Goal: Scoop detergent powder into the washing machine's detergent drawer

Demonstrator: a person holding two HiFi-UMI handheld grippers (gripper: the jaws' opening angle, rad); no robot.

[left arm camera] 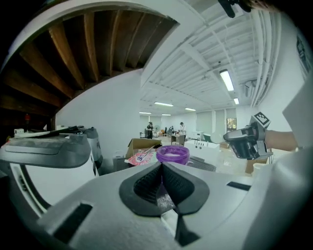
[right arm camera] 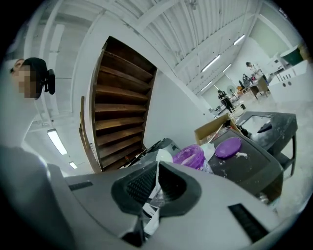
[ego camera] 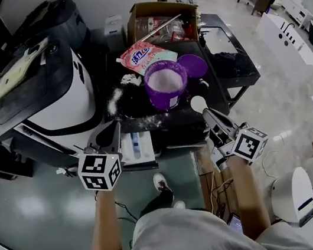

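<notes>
My right gripper (ego camera: 210, 116) pinches one white plastic scoop (ego camera: 198, 104). My left gripper (ego camera: 108, 137) is pressed shut. One purple plastic powder tub (ego camera: 166, 84) stands mid-table.

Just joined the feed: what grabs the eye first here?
The round purple plastic tub of white powder stands open on the dark table, with its flat purple lid beside it and spilled powder around it. The right gripper is shut on a white plastic scoop just in front of the tub. The white detergent drawer stands open beside the shut left gripper.
</notes>
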